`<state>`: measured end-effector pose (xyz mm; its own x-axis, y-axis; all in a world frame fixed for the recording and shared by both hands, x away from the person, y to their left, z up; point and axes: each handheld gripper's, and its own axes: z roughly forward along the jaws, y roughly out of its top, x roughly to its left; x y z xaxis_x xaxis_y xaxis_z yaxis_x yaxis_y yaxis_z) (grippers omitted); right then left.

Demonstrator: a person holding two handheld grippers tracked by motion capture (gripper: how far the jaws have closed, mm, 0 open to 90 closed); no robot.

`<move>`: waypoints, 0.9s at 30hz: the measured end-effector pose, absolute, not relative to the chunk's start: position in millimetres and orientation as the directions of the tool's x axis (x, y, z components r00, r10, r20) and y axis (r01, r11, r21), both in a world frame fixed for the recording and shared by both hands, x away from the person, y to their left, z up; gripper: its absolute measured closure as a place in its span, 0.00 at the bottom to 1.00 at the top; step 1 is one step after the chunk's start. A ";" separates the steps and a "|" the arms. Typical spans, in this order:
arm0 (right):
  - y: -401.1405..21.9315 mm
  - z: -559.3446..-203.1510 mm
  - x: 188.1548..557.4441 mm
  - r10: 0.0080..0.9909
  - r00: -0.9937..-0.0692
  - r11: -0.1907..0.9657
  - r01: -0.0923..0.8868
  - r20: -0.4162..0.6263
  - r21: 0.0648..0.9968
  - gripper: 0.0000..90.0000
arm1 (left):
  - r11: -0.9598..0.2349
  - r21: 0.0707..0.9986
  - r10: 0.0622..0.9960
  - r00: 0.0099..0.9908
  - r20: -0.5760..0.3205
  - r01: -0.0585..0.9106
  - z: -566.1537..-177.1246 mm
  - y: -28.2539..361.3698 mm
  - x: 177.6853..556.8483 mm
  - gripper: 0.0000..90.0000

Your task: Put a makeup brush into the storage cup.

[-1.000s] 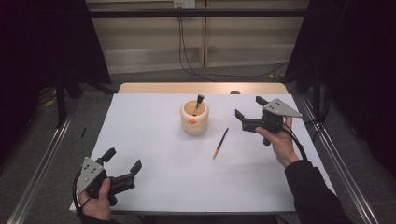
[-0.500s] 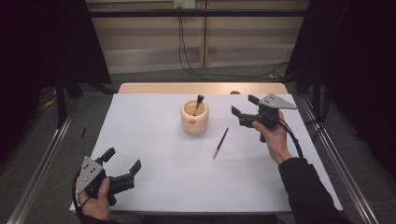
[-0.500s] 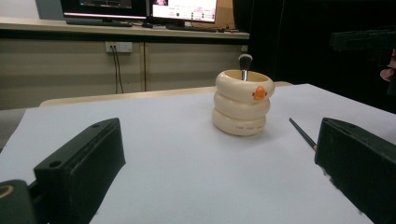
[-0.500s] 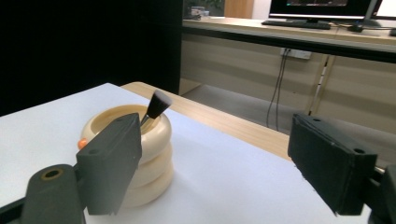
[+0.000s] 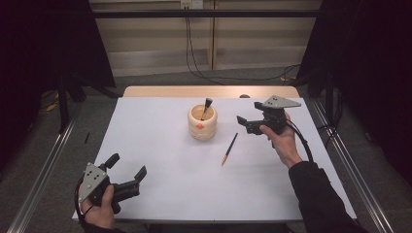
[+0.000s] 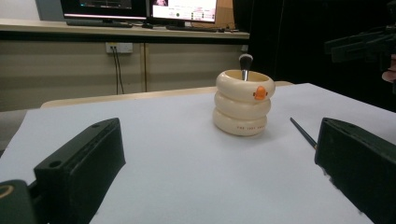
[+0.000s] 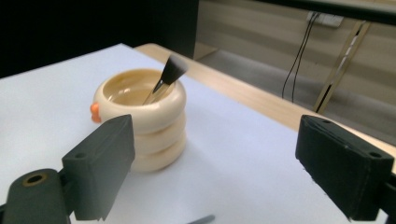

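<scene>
Cream-coloured and ringed, the holder stands upright near the middle of the white counter, with a dark-tipped brush leaning inside it and a thin pencil-like brush lying flat just beside it, on the side of the right hand. The right tongs hover above the counter between the holder and the right edge, spread wide with nothing between them, and their jaws have just been opening a little. The left tongs sit low at the near left corner, also spread and empty, well apart from the holder.
</scene>
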<state>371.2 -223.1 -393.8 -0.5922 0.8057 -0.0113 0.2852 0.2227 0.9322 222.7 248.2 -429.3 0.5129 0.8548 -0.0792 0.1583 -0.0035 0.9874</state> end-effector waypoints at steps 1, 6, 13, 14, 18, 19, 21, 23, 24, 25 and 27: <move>-223.1 -394.3 371.7 0.800 -0.600 0.233 0.294 -0.010 0.927 0.12 | -0.002 0.987 0.853 0.515 -0.081 0.158 -429.3 248.0 222.6 0.02; -222.4 -397.8 375.9 0.783 -0.622 0.282 0.351 -0.003 0.893 0.12 | -0.003 0.987 0.854 0.515 -0.081 0.159 -429.4 247.9 222.8 0.02; -221.5 -398.2 382.1 0.785 -0.620 0.327 0.412 -0.001 0.850 0.12 | -0.016 0.988 0.853 0.517 -0.067 0.154 -428.9 247.8 222.4 0.02; -221.8 -398.2 383.3 0.783 -0.622 0.329 0.414 0.000 0.849 0.12 | -0.015 0.988 0.853 0.518 -0.068 0.154 -429.0 247.8 222.4 0.02; -222.6 -399.3 386.7 0.789 -0.614 0.335 0.447 0.013 0.830 0.12 | -0.013 0.988 0.851 0.520 -0.070 0.155 -429.3 248.0 222.8 0.02; -222.5 -400.1 387.3 0.792 -0.610 0.335 0.461 0.020 0.822 0.12 | -0.016 0.988 0.852 0.519 -0.068 0.156 -429.2 247.9 222.7 0.02; -222.4 -402.0 388.6 0.789 -0.614 0.339 0.485 0.037 0.806 0.14 | -0.014 0.988 0.852 0.519 -0.069 0.153 -429.3 247.9 222.8 0.02; -221.8 -403.0 389.8 0.794 -0.607 0.351 0.506 0.036 0.788 0.16 | -0.006 0.988 0.851 0.519 -0.075 0.152 -429.5 247.1 222.7 0.02; -221.9 -403.3 390.9 0.793 -0.608 0.354 0.520 0.046 0.778 0.16 | -0.014 0.988 0.852 0.519 -0.068 0.152 -429.3 247.5 222.7 0.02; -221.7 -403.5 391.9 0.799 -0.598 0.351 0.544 0.058 0.762 0.16 | -0.014 0.988 0.852 0.518 -0.068 0.153 -429.4 247.4 222.9 0.01; -221.3 -404.2 395.2 0.803 -0.591 0.359 0.576 0.072 0.734 0.18 | -0.013 0.988 0.849 0.523 -0.071 0.154 -429.5 247.2 223.0 0.01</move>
<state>395.2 -221.3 -404.2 -0.5914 0.8032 0.0718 0.5763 0.3587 0.7343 223.0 247.2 -429.5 0.5234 0.8492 -0.0708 0.1543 -0.0128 0.9879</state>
